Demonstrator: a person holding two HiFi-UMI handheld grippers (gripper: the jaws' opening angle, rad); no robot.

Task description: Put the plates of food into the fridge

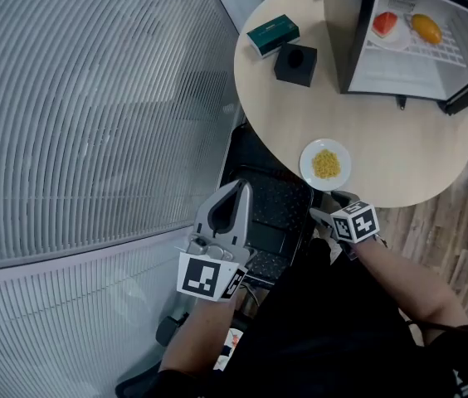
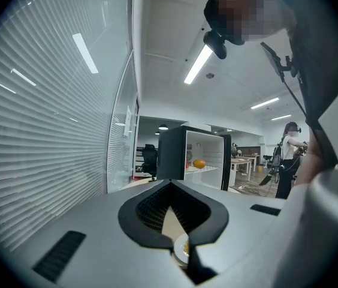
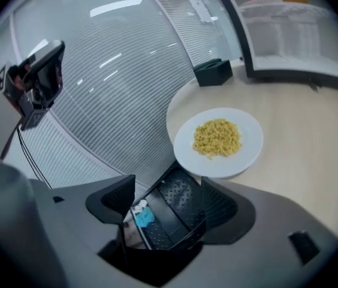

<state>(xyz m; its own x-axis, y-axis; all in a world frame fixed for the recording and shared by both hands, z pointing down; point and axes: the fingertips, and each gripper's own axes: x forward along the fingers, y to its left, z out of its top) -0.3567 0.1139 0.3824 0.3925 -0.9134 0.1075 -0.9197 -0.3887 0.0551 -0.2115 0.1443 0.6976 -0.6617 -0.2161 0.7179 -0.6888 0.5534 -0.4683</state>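
Only the view from the right tool [image 3: 169,192] revealed its jaws spread, empty, near the plate [image 3: 219,141]; the left tool [image 2: 172,188] was pressed together.

Pale matt wood-look table [image 1: 400,164], glossy white plate [image 1: 308,161]; brown wood-plank floor [image 1: 458,222], matt grey plastic left gripper [image 1: 236,191]

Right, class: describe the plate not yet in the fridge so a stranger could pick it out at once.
Find the round pale table with the open fridge at its far side. Near the table's closest edge lies a white plate. It alone sits on the bare tabletop with a heap of yellow bits, while the red food and the orange food are inside the fridge.
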